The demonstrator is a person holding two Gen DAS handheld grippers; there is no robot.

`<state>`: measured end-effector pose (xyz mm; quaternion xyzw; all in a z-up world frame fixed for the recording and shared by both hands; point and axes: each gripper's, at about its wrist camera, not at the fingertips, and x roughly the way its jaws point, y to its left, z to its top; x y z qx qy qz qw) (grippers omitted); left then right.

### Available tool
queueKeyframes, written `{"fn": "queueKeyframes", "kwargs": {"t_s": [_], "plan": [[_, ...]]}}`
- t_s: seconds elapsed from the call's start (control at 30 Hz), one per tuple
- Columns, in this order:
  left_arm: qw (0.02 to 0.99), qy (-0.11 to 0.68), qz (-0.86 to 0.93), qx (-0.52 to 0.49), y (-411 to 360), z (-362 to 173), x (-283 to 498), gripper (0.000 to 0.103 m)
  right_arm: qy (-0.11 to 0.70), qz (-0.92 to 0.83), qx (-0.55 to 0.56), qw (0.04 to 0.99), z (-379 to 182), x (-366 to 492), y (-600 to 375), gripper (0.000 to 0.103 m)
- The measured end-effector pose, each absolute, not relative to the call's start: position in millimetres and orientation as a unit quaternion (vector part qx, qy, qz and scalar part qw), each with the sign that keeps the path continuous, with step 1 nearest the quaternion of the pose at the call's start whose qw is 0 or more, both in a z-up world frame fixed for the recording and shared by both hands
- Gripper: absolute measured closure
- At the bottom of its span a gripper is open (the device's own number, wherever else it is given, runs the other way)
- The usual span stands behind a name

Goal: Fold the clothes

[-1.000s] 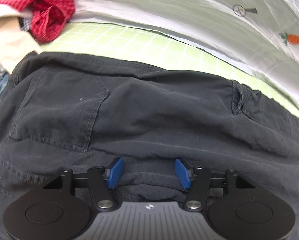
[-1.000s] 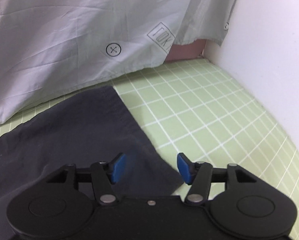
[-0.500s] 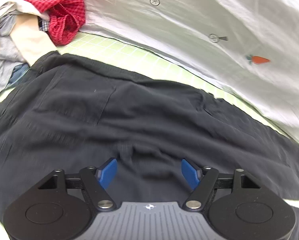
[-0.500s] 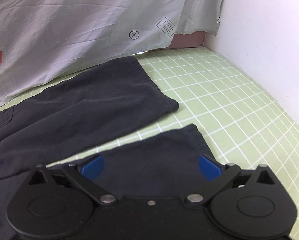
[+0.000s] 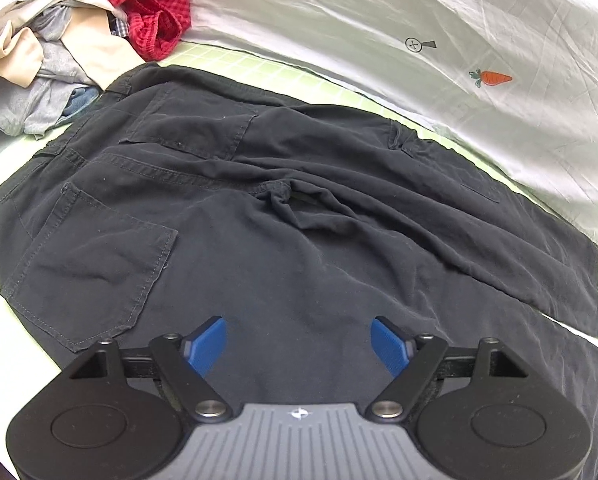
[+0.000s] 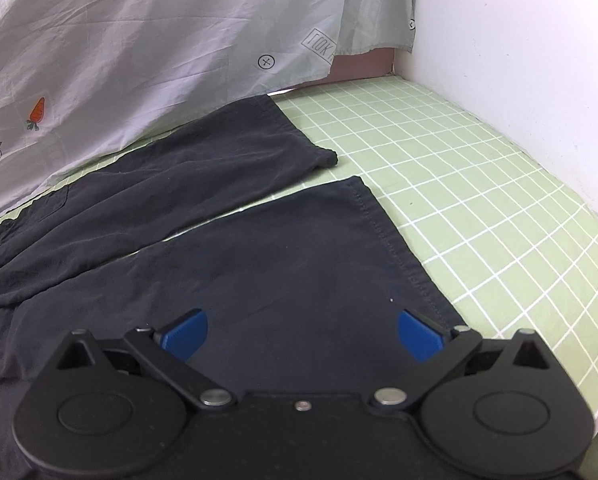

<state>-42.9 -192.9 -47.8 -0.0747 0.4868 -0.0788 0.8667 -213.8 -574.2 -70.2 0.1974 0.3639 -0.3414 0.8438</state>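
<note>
Down at the near edge, the left gripper [image 5: 298, 340] is spread wide with nothing between its blue fingertips [image 5: 205, 344], poised above the seat of a pair of black shorts [image 5: 259, 240]. Likewise the right gripper [image 6: 302, 334] is spread wide and empty, its blue fingertips [image 6: 419, 336] over the near leg of the shorts [image 6: 279, 280], close to the stitched hem. Whether either gripper touches the cloth cannot be told. The shorts lie spread back-side up on a green gridded mat [image 6: 479, 200], with two patch pockets showing and a bunch of wrinkles at the crotch. Their two legs reach to the right with a thin strip of mat showing between them; the far leg lies along the foot of a pale grey printed sheet [image 5: 419, 20] that hangs behind, dotted with small carrots and circled crosses. At the far left, touching the waistband end, sits a heap of unfolded clothes [image 5: 39, 60], topped by a red checked garment [image 5: 151, 12]. On the right, the mat meets a white wall [image 6: 519, 60].
</note>
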Motion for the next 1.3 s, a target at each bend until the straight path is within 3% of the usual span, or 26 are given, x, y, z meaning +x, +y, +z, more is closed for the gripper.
{"fn": "queueKeyframes", "kwargs": {"t_s": [0.37,0.73,0.8,0.9,1.13,1.23,1.3], "plan": [[0.859,0.503,-0.058,-0.075,-219.3,-68.0,-0.5,0.023,0.352,-0.327,0.207,0.852,-79.3,-166.8,-611.6,0.000],[0.849,0.525,-0.018,-0.054,-265.8,-102.0,98.4,0.022,0.332,-0.316,0.194,0.867,-89.3,-14.4,-754.8,0.000],[0.847,0.530,-0.016,-0.051,-270.5,-105.3,105.5,0.012,0.323,-0.303,0.213,0.871,-92.1,10.3,-781.1,0.000],[0.845,0.533,-0.016,-0.036,-277.5,-109.5,110.5,0.009,0.307,-0.271,0.243,0.879,-94.0,43.4,-812.9,0.002],[0.848,0.529,-0.013,-0.001,-286.2,-113.0,106.4,0.007,0.354,-0.269,0.306,0.842,-116.9,82.2,-848.3,0.038],[0.848,0.530,-0.013,-0.001,-286.9,-113.2,107.4,0.007,0.337,-0.243,0.295,0.860,-112.3,76.8,-842.0,0.071],[0.849,0.529,-0.014,-0.001,-286.5,-113.1,106.8,0.007,0.305,-0.226,0.262,0.887,-102.4,70.8,-831.5,0.077]]}}
